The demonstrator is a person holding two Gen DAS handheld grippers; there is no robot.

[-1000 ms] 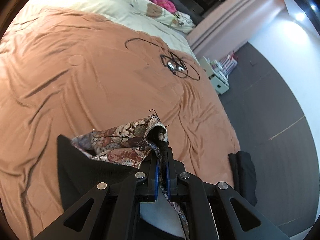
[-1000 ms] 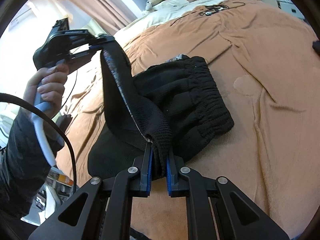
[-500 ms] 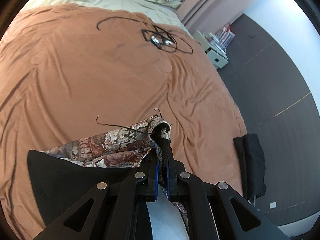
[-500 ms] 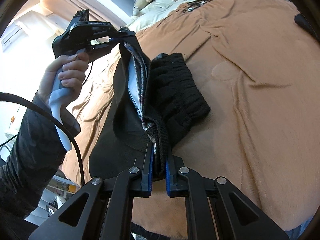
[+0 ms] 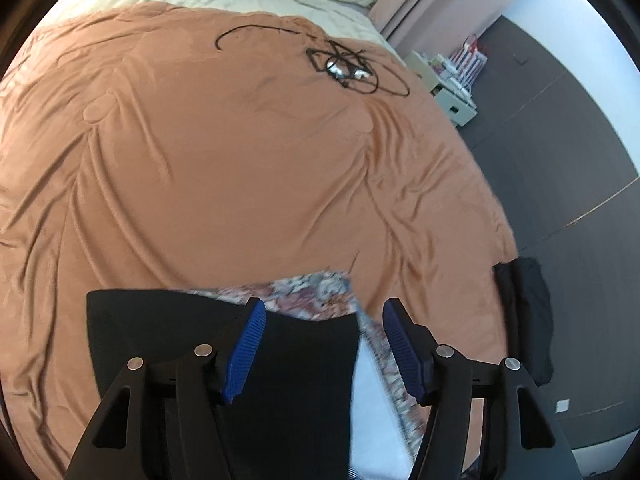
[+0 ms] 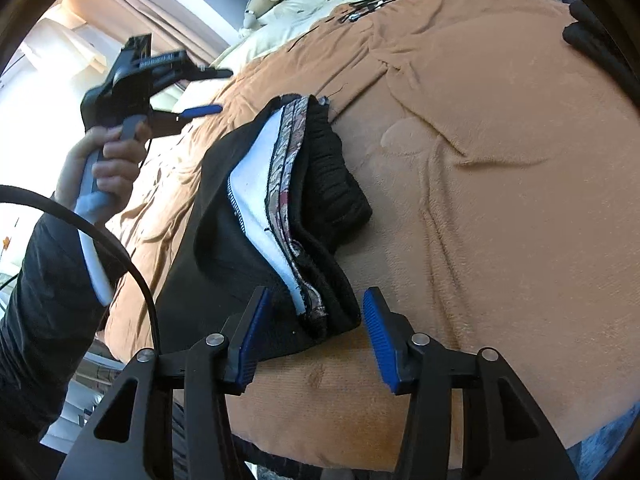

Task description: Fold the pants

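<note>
Pants (image 6: 280, 216) lie folded in a thick black stack near the bed's near edge, long axis running away from the right gripper (image 6: 312, 332), whose jaws are opening around the near end, pads clear of it. Left gripper (image 5: 320, 344) is also opening above the far end, nothing pinched. Tangled cable (image 5: 344, 68) lies well apart on the blanket (image 5: 240, 160).
</note>
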